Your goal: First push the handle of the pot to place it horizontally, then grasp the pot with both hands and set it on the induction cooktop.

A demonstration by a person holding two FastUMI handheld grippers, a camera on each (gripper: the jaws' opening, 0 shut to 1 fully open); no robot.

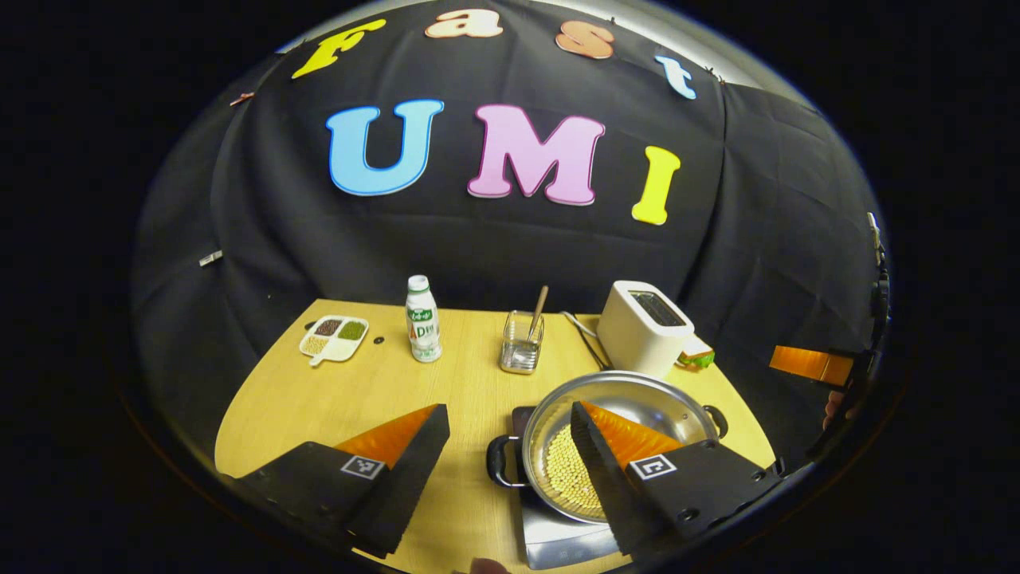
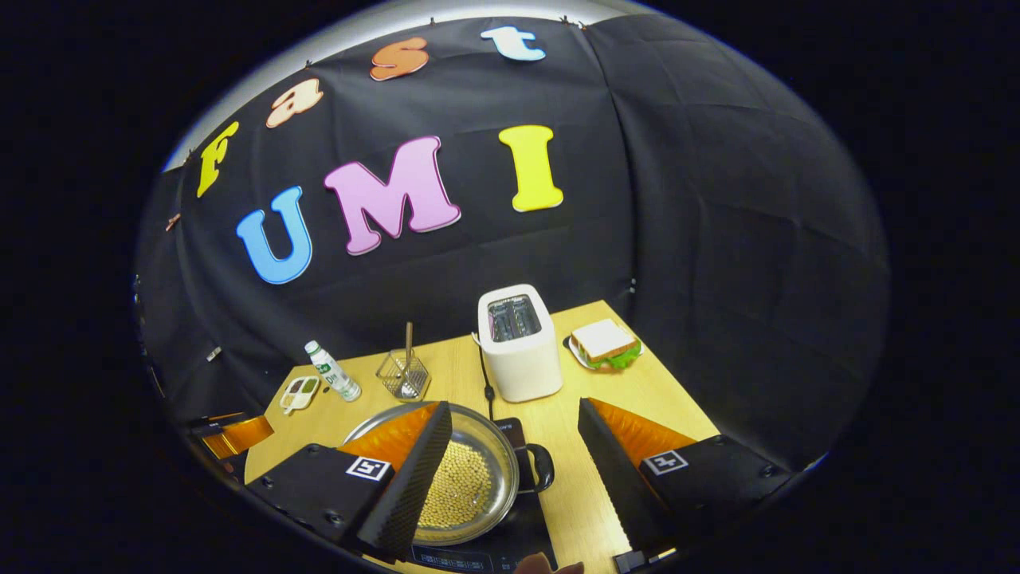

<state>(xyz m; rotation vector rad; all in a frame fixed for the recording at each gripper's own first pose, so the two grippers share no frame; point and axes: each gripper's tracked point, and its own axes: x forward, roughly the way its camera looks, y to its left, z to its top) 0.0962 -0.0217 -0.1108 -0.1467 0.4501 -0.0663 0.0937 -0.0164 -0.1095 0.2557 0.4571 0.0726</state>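
- Pot [image 1: 613,442]: round, shiny steel, holding pale yellow beans; it sits on the induction cooktop [image 1: 558,542], a flat dark glass slab at the near edge of the wooden table [image 1: 319,399].
- Black loop handles [image 1: 502,461] project from opposite sides; their axis runs left-right across the left gripper view.
- Left claw [image 1: 510,446]: released, fingers spread wide, one finger over the pot.
- Right claw [image 2: 514,446]: released, straddling the near handle [image 2: 538,466].
- White toaster [image 2: 518,343] stands behind the pot.

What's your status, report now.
Both grippers open, left gripper and right gripper straddling the handles. Pot of beans sits on cooktop. Nothing in the way.
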